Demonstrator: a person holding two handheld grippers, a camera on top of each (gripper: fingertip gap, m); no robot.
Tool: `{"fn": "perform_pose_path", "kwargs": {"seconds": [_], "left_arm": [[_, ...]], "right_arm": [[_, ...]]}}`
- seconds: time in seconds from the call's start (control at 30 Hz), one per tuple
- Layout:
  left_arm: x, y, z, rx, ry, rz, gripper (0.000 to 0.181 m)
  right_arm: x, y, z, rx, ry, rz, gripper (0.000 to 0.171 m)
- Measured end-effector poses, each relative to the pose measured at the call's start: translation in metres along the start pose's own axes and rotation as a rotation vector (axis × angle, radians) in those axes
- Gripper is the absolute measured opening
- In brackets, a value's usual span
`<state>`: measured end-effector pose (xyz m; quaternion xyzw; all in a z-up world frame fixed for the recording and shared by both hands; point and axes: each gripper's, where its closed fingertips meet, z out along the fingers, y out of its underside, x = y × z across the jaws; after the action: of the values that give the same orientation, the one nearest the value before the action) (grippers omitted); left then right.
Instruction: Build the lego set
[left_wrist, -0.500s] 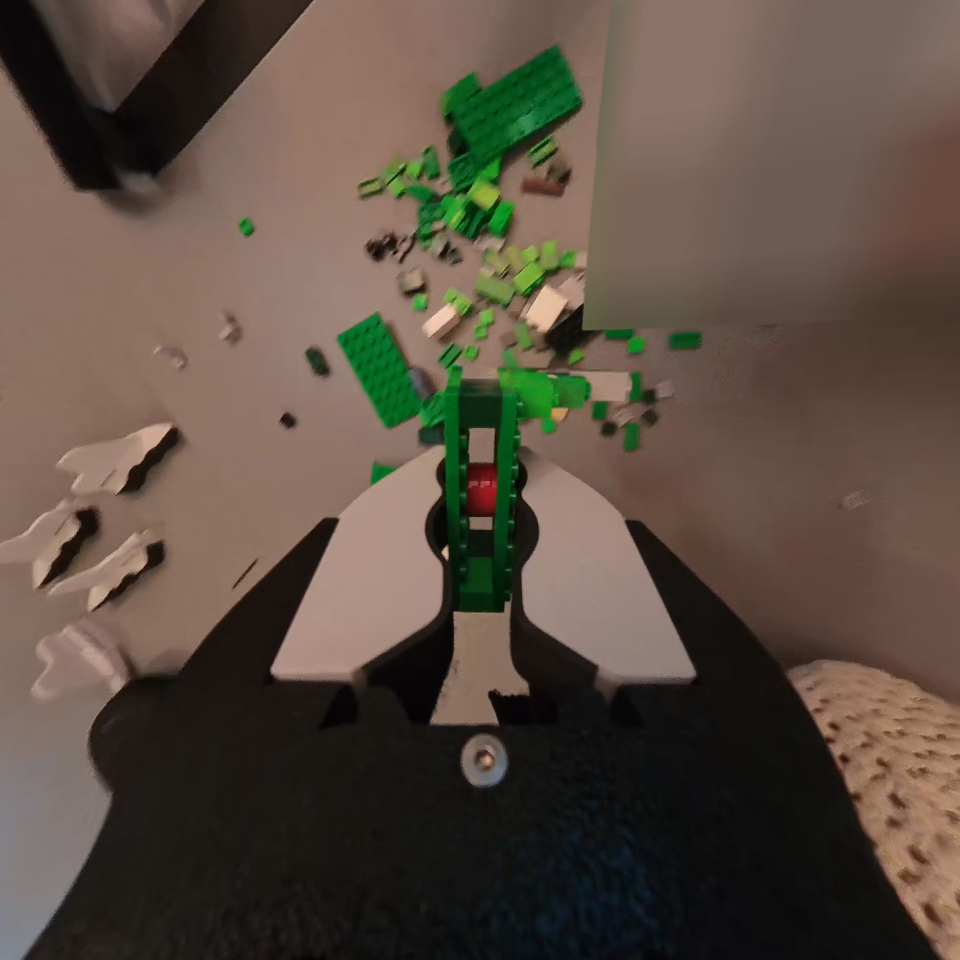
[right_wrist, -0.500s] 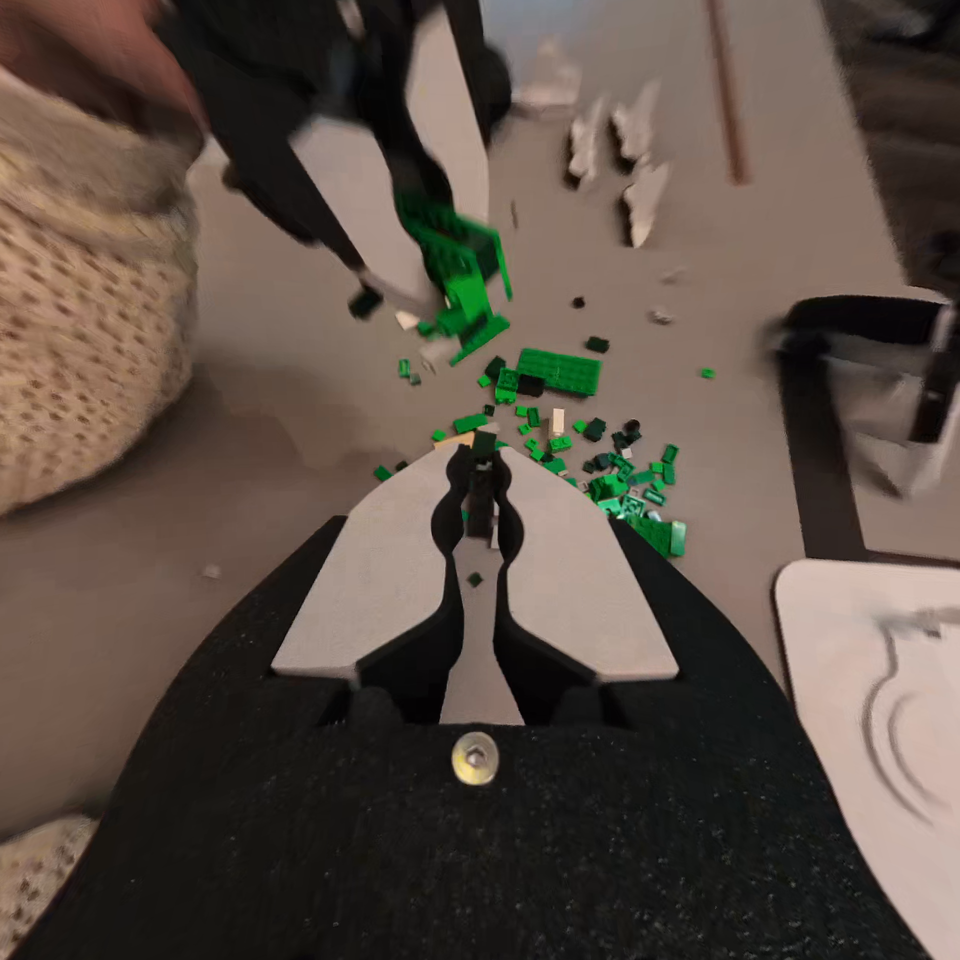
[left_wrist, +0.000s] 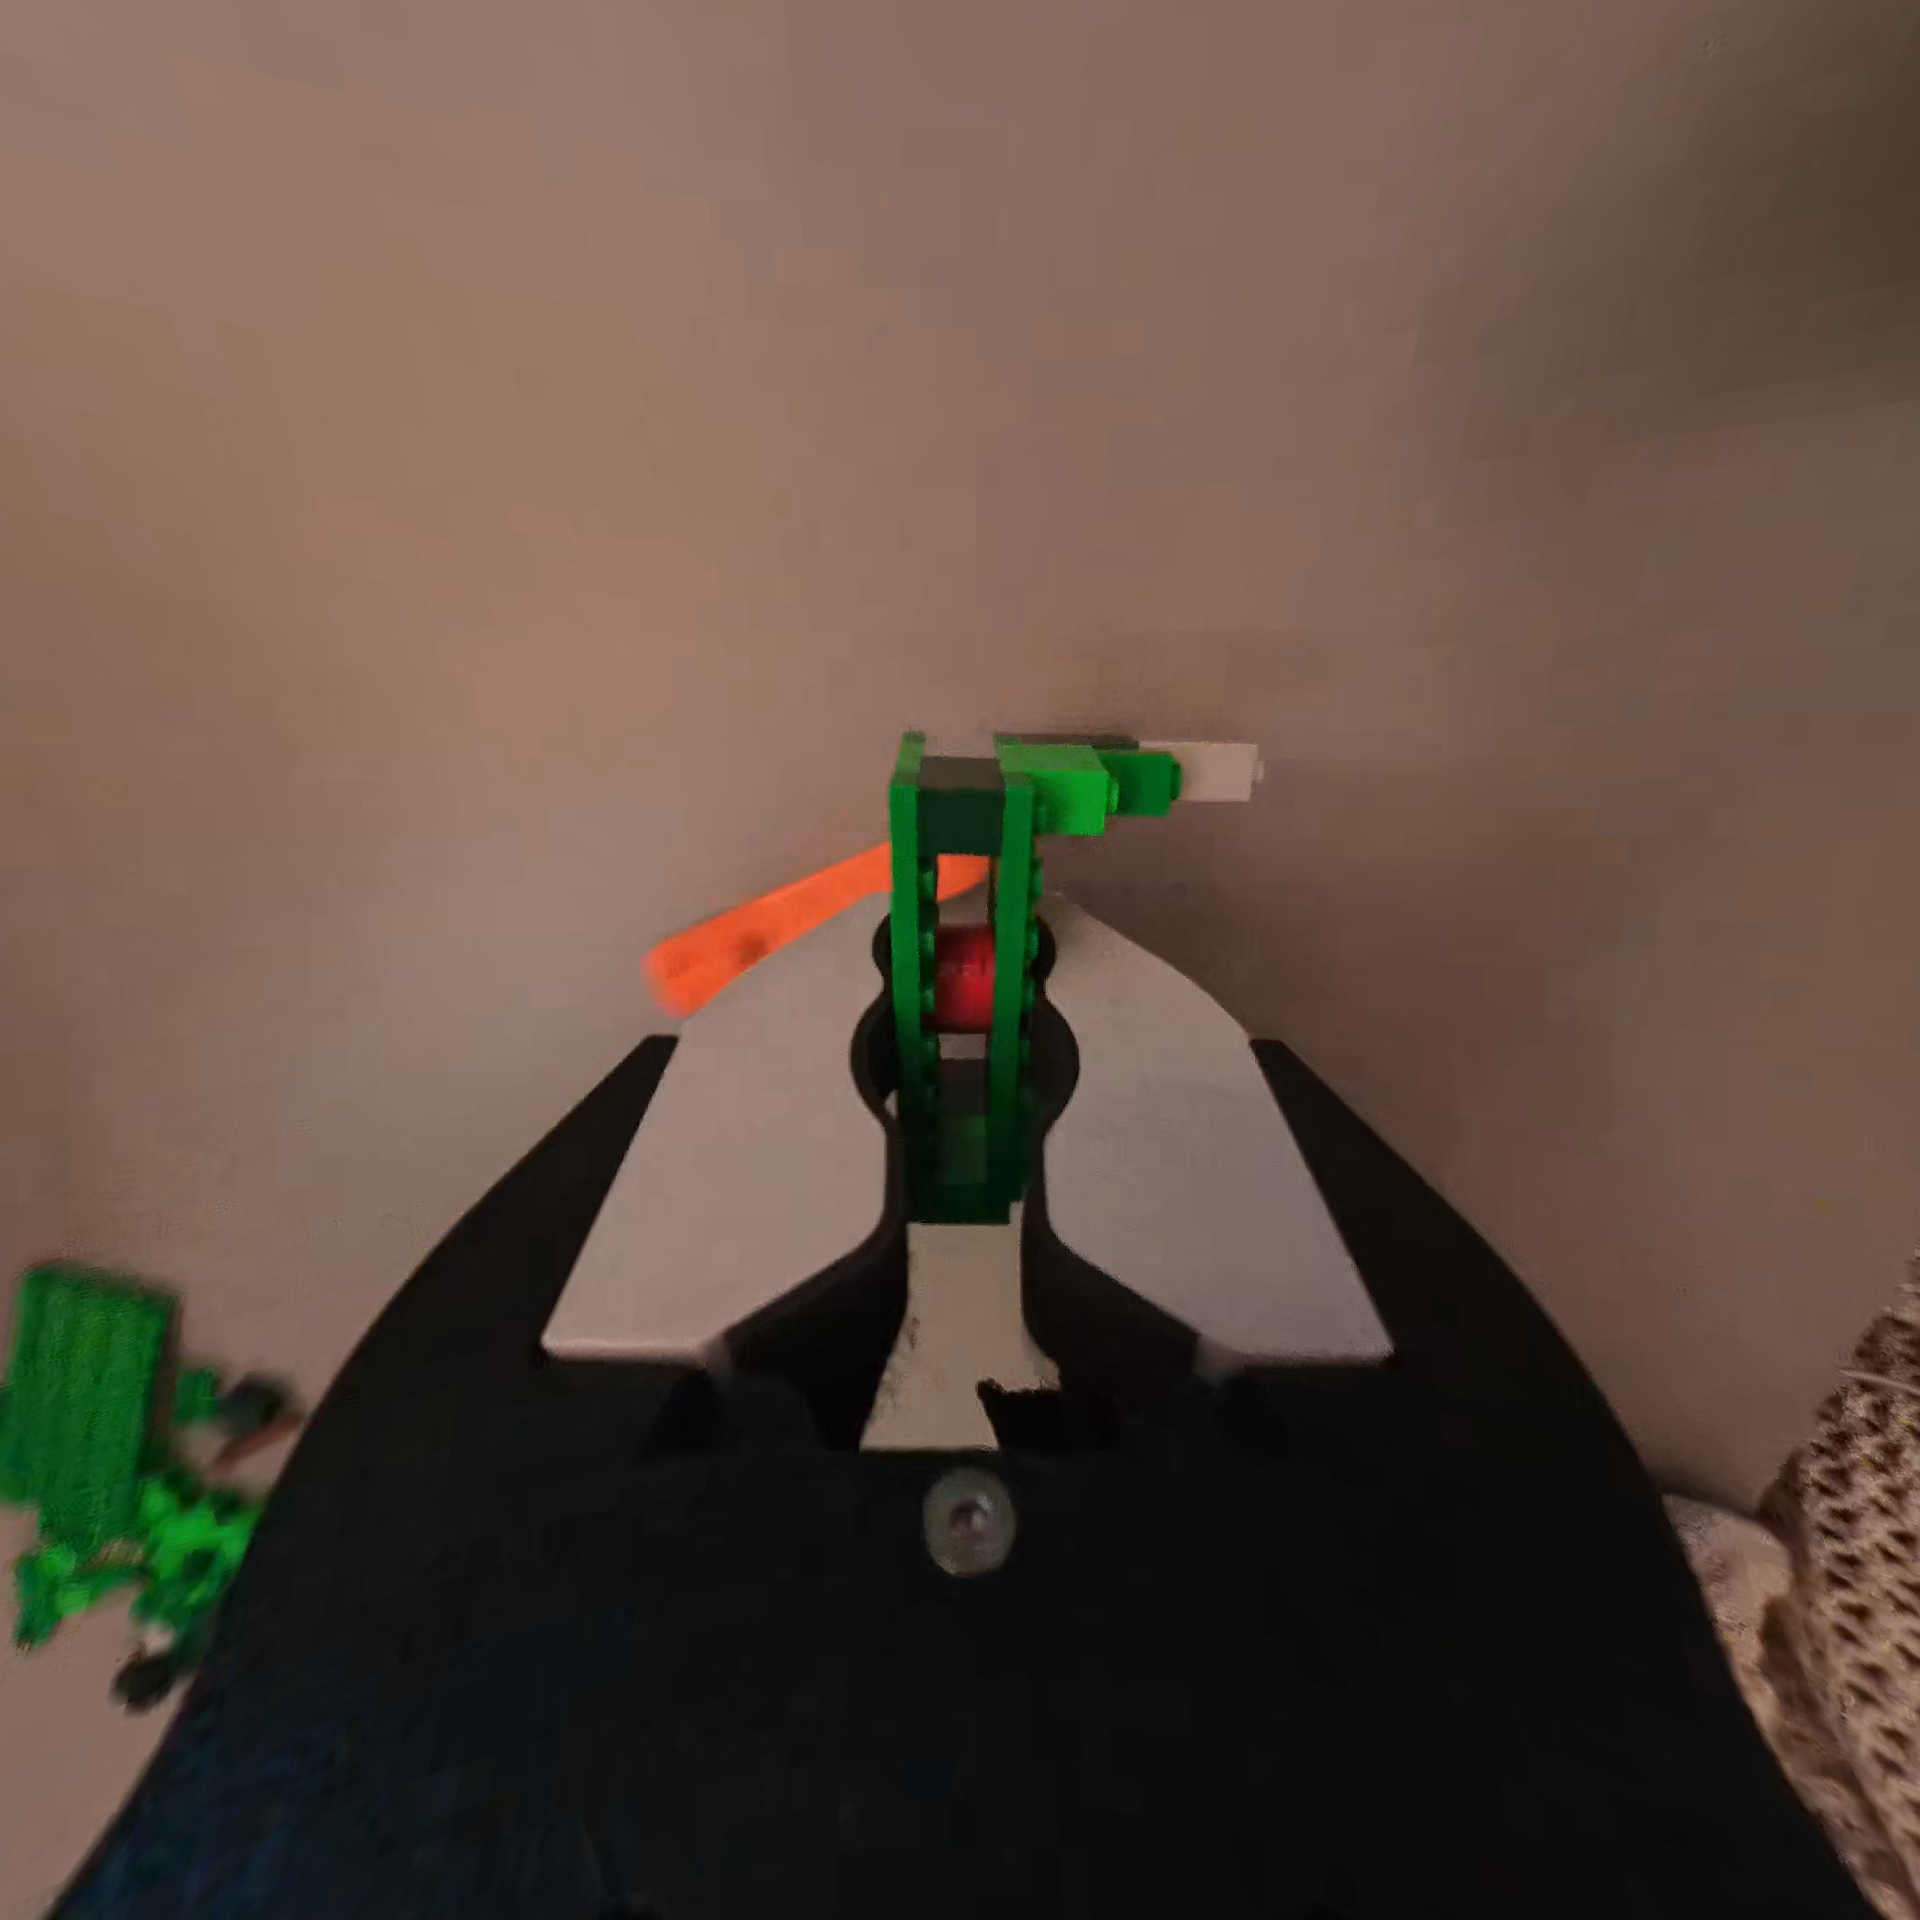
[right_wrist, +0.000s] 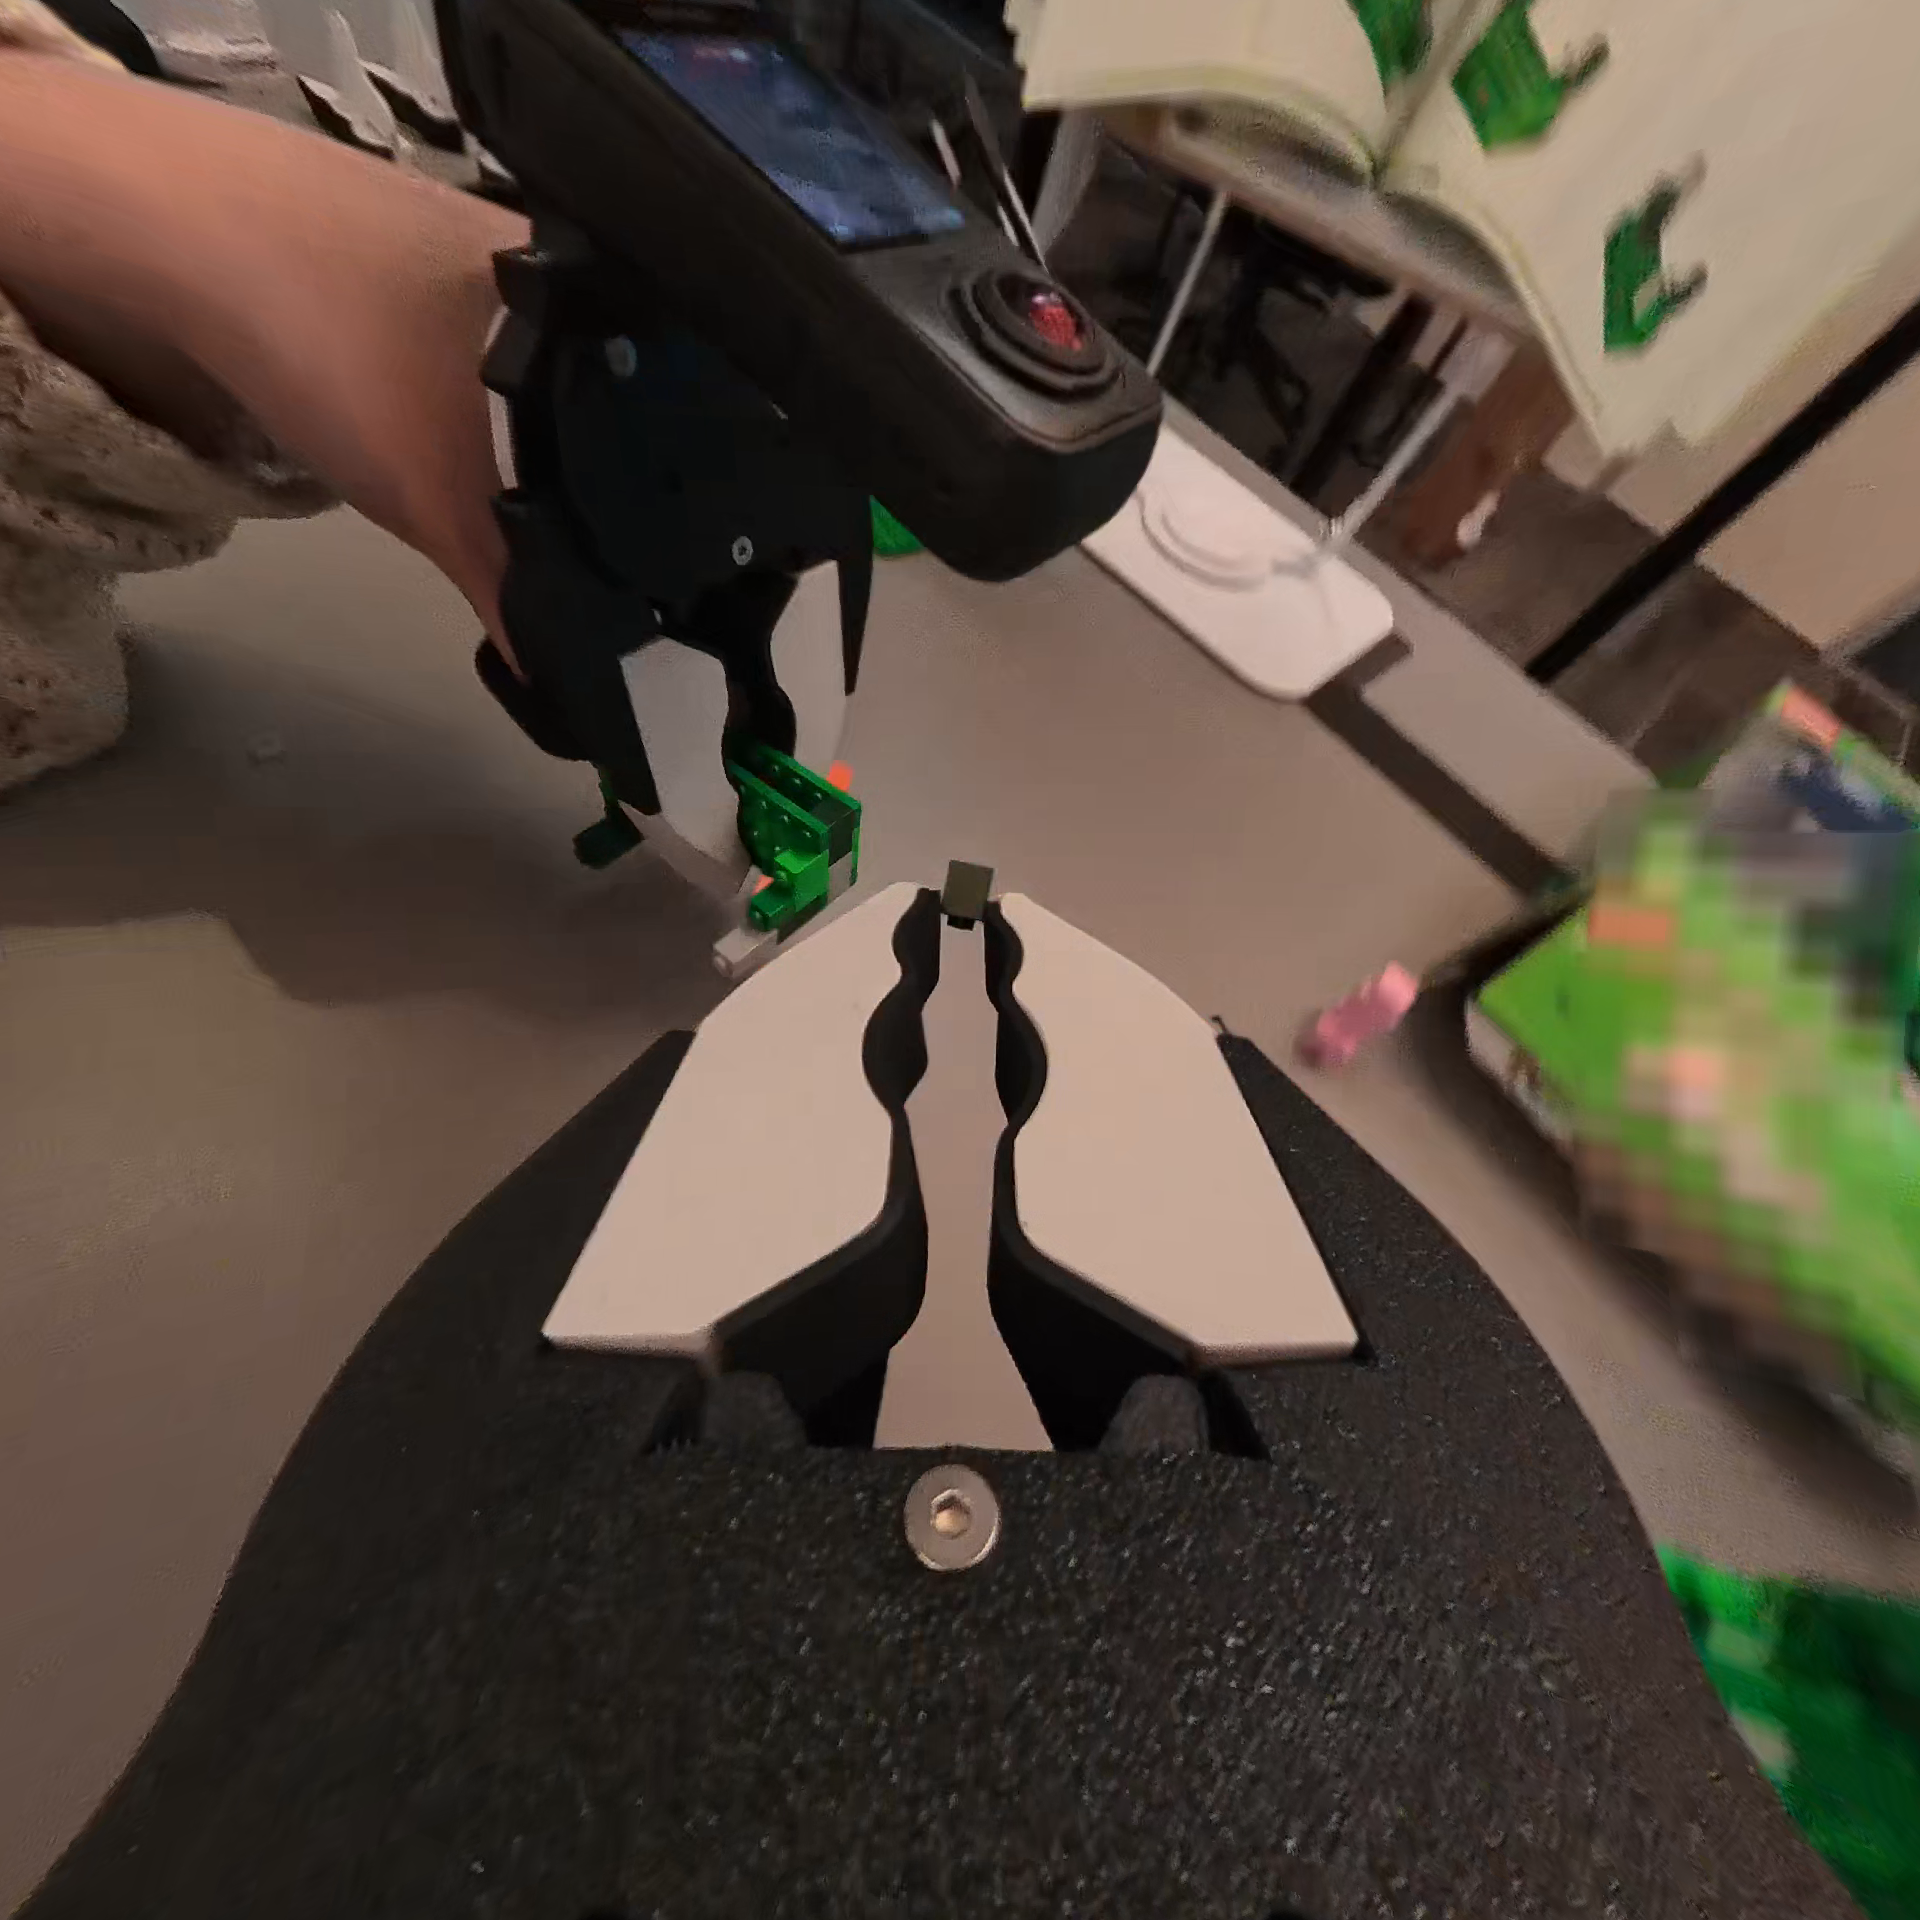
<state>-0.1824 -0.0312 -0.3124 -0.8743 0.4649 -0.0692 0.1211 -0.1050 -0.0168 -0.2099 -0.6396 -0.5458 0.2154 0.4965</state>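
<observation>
Care matters most now: the tiny dark brick has to line up square with the green lego build before any push, I think. That little brick is pinched at the very tips of the right gripper, whose jaws are clenched on it. A slow, straight move to the left looks best, since such a thin grip could let the brick twist or pop out.

The left gripper is clamped around the green lego build, which stands up tall between its jaws with a red piece inside and a white brick sticking out on the right. The build is held up above the grey table.

A hand comes in from the far left, tipping the left gripper down toward the right gripper. An orange tool lies on the table behind the build.
</observation>
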Motion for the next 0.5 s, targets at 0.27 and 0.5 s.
{"fn": "perform_pose_path", "kwargs": {"seconds": [0.27, 0.5], "left_arm": [[0.046, -0.013, 0.024, -0.095, -0.023, 0.08, 0.019], [0.043, -0.01, 0.028, -0.11, -0.029, 0.031, 0.019]], "right_arm": [[-0.045, 0.071, -0.026, -0.046, 0.001, 0.155, 0.008], [-0.061, 0.073, 0.002, -0.119, 0.019, 0.203, 0.008]]}}
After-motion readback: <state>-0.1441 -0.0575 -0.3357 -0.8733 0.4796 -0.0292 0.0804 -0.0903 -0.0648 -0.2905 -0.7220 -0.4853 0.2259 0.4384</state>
